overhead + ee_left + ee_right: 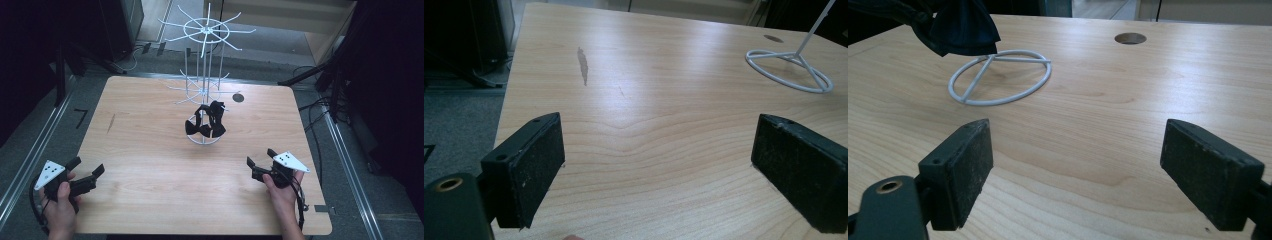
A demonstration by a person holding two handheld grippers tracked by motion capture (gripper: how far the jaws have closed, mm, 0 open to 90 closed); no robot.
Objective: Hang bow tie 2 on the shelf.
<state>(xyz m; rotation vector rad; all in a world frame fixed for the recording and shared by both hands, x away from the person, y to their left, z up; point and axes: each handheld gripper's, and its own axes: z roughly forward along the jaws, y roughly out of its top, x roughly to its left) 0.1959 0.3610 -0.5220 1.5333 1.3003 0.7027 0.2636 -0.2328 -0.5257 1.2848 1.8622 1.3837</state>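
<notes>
1. The left claw (pixel 90 176) rests at seven o'clock on the tabletop (pixel 150 150), jaws wide apart and empty, seemingly waiting.
2. The right claw (pixel 260 161) sits at five o'clock, jaws likewise spread and holding nothing.
3. A white wire rack (pixel 205 75) stands toward twelve o'clock, centred so either hand could reach it.
4. Black bow ties (pixel 206 122) hang low on it, just above its ring base (pixel 998 75), probably what gets handled.

No readable text, label, brand, number or sign appears on anything in these views.
</notes>
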